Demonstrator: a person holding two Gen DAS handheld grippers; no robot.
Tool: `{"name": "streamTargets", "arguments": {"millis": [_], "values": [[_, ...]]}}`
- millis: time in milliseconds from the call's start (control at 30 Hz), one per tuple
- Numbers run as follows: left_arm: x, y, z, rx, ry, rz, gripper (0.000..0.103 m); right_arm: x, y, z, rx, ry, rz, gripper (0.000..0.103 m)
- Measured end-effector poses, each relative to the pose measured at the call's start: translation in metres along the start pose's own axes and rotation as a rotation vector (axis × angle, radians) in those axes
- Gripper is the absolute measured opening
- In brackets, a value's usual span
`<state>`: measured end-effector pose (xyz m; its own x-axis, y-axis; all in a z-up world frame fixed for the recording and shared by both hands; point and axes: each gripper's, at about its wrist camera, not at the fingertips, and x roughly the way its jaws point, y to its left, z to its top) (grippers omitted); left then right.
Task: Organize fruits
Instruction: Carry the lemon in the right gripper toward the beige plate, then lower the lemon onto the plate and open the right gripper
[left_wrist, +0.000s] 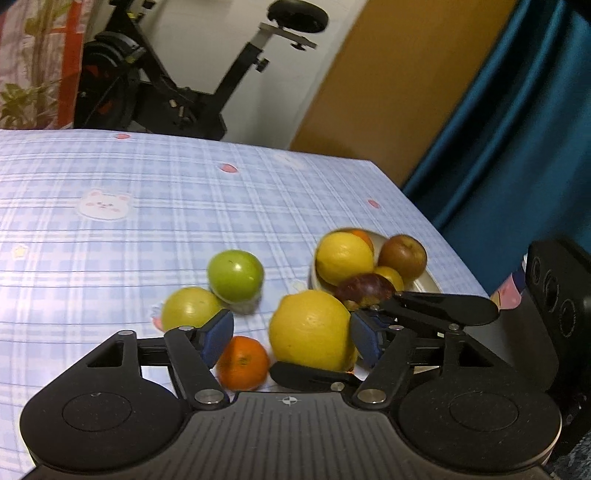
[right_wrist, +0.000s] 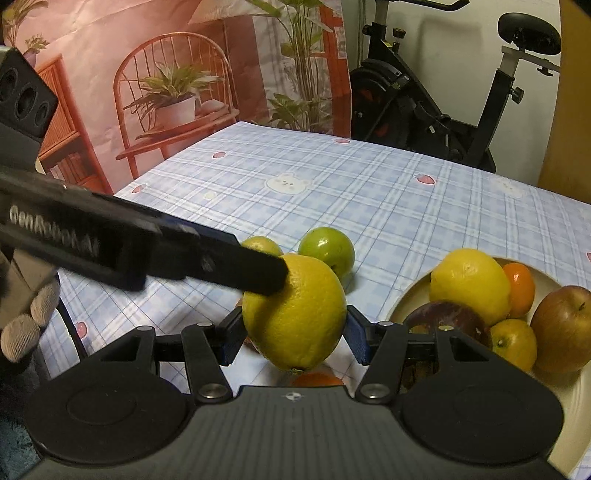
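A large yellow lemon (right_wrist: 295, 314) sits between the blue pads of my right gripper (right_wrist: 294, 339), which is shut on it just left of the cream bowl (right_wrist: 400, 302). In the left wrist view the same lemon (left_wrist: 310, 328) lies inside my left gripper (left_wrist: 291, 338), whose jaws stand wide. Its left pad is clear of the lemon and its right pad is close beside it. A mandarin (left_wrist: 242, 363) rests on the cloth by that left pad. The bowl (left_wrist: 424, 286) holds another lemon (left_wrist: 343, 258), a red apple (left_wrist: 402, 256) and several smaller fruits. Two green fruits (left_wrist: 235, 275) (left_wrist: 190, 308) lie beyond.
The blue checked tablecloth (left_wrist: 147, 192) ends at an edge on the right, with a teal curtain (left_wrist: 517, 129) behind it. An exercise bike (left_wrist: 166, 92) stands past the far edge. A printed backdrop (right_wrist: 166, 92) hangs at the left. A gloved hand (right_wrist: 22, 332) holds the left gripper.
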<state>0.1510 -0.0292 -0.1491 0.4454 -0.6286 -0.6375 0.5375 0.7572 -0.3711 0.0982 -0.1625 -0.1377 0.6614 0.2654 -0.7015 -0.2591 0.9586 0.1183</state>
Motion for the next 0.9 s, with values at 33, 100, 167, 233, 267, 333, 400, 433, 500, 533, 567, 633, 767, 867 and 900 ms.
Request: {"name": "streamTargets", "arguments": {"millis": [33, 100, 167, 233, 267, 333, 400, 433, 500, 533, 567, 633, 767, 867, 900], "values": [[0.002, -0.002, 0.000, 0.005, 0.003, -0.002, 0.073, -0.001, 0.000, -0.001, 0.003, -0.003, -0.001, 0.058], [0.006, -0.005, 0.001, 0.007, 0.010, -0.008, 0.073, -0.003, -0.002, -0.003, 0.012, -0.012, 0.000, 0.058], [0.010, -0.007, 0.003, 0.007, 0.018, -0.013, 0.073, -0.005, -0.004, -0.004, 0.022, -0.021, 0.003, 0.058], [0.013, -0.011, 0.004, 0.015, 0.023, -0.018, 0.072, -0.007, -0.005, -0.006, 0.025, -0.030, 0.001, 0.058], [0.014, -0.013, 0.004, 0.017, 0.026, -0.024, 0.072, -0.009, -0.005, -0.006, 0.026, -0.034, 0.001, 0.058], [0.016, -0.018, 0.004, 0.023, 0.027, -0.041, 0.065, -0.013, -0.007, -0.006, 0.027, -0.043, 0.001, 0.058], [0.016, -0.022, 0.004, 0.030, 0.028, -0.057, 0.062, -0.017, -0.008, -0.006, 0.032, -0.054, -0.002, 0.058], [0.017, -0.024, 0.004, 0.036, 0.026, -0.058, 0.062, -0.019, -0.008, -0.007, 0.035, -0.059, -0.004, 0.058], [0.018, -0.029, 0.005, 0.043, 0.024, -0.064, 0.062, -0.023, -0.009, -0.009, 0.041, -0.067, -0.011, 0.058], [0.018, -0.031, 0.006, 0.046, 0.021, -0.069, 0.062, -0.026, -0.011, -0.009, 0.043, -0.070, -0.015, 0.058], [0.019, -0.033, 0.008, 0.048, 0.019, -0.074, 0.062, -0.028, -0.012, -0.009, 0.044, -0.074, -0.019, 0.058], [0.021, -0.040, 0.012, 0.057, 0.016, -0.081, 0.062, -0.033, -0.015, -0.008, 0.045, -0.084, -0.027, 0.058], [0.029, -0.061, 0.025, 0.087, 0.003, -0.098, 0.062, -0.048, -0.023, -0.005, 0.049, -0.107, -0.054, 0.058], [0.034, -0.076, 0.029, 0.113, -0.002, -0.127, 0.062, -0.061, -0.033, -0.006, 0.061, -0.124, -0.078, 0.058], [0.037, -0.080, 0.031, 0.118, 0.000, -0.139, 0.062, -0.065, -0.036, -0.007, 0.065, -0.129, -0.086, 0.058]]}}
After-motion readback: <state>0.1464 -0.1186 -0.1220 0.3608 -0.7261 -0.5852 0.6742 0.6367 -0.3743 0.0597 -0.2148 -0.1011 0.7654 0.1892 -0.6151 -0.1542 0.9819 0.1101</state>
